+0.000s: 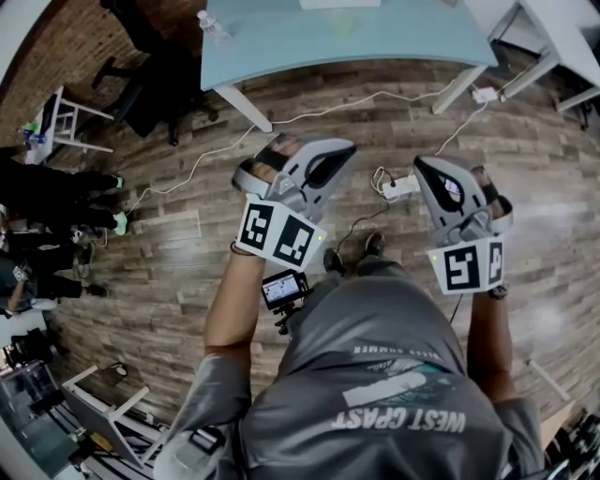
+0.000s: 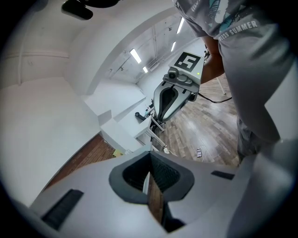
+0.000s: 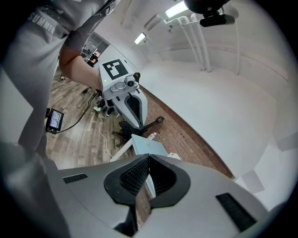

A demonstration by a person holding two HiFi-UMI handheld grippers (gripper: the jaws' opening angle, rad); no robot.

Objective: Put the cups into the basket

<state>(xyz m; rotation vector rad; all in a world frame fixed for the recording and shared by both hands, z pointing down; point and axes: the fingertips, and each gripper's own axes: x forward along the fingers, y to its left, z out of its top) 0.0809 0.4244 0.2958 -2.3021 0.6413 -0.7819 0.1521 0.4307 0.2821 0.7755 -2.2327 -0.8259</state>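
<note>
No cup and no basket shows in any view. In the head view I hold both grippers in front of my chest, above the wooden floor. My left gripper points up and to the right, and its jaws are closed with nothing between them. My right gripper points up and to the left, also closed and empty. Each gripper view shows the other gripper across from it: the right gripper and the left gripper.
A light blue table stands ahead, with a small bottle at its left end. A white power strip and cables lie on the floor below it. A dark office chair and people's legs are at the left.
</note>
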